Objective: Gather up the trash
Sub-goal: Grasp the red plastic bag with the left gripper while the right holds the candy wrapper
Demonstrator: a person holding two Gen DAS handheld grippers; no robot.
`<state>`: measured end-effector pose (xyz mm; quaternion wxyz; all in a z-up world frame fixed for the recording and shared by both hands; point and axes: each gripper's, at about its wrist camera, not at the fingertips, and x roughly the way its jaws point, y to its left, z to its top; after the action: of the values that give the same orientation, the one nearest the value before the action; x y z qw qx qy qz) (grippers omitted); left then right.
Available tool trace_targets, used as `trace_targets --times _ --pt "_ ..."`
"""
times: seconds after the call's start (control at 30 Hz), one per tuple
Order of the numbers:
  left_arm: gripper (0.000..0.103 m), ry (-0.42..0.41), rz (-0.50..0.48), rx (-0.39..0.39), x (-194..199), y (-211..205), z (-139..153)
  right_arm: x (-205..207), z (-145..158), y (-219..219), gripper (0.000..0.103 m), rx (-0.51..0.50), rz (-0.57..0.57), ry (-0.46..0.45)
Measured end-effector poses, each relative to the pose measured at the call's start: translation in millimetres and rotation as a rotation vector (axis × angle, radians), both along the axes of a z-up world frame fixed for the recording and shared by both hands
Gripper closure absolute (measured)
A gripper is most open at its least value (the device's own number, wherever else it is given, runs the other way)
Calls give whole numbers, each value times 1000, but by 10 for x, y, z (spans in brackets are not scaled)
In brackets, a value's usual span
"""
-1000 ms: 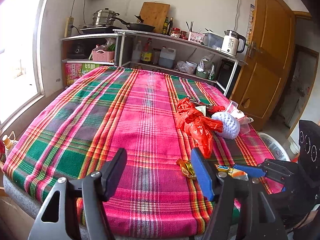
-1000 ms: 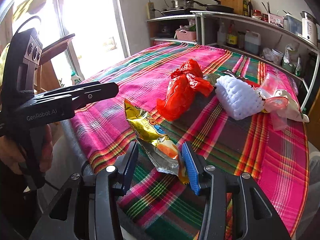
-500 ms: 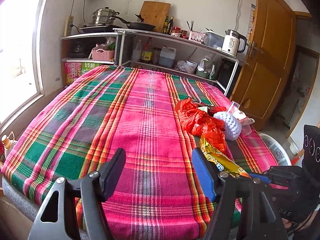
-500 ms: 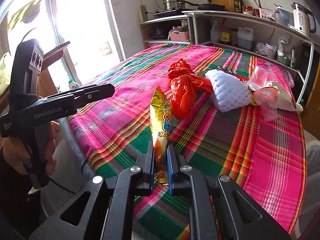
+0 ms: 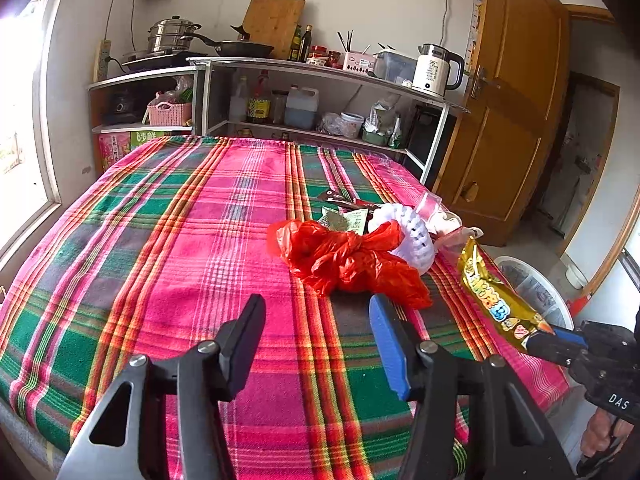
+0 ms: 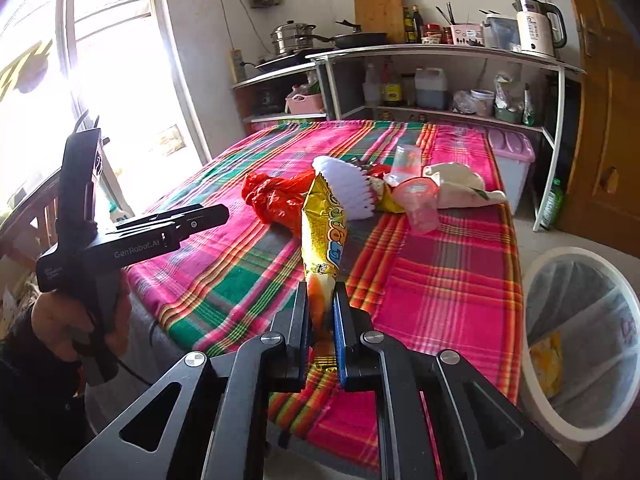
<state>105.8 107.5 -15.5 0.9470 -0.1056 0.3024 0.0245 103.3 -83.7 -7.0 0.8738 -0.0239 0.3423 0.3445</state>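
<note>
Pinching the gold snack wrapper (image 6: 324,232) by its tail, the right gripper (image 6: 320,320) holds it clear beside the white bin (image 6: 532,360), presumably for dropping; the left gripper (image 5: 316,340) waits spread near the red bag (image 5: 348,260).

tablecloth (image 5: 168,248): pink-green plaid | wrapper (image 6: 324,224): gold | bag (image 5: 348,260): red | bin (image 6: 536,400): white

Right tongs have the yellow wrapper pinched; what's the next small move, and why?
Probably swing the right tongs rightward over the white bin, then release. They are shut on the yellow wrapper, which hangs clear above the tablecloth, and the bin stands open beside the table's right edge.
</note>
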Motion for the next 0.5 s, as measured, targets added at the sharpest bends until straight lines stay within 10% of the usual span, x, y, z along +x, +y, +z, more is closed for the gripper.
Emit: trace_targets --times 0.17,0.27,0.5 --pt "47 -5 9 -15 147 -83 1 11 -1 -125 93 3 -33 -3" --pt "21 9 -2 -92 246 -91 -3 47 -18 -158 92 5 -47 0" --pt "19 73 42 -147 559 -165 -76 87 -51 -308 92 17 -83 5"
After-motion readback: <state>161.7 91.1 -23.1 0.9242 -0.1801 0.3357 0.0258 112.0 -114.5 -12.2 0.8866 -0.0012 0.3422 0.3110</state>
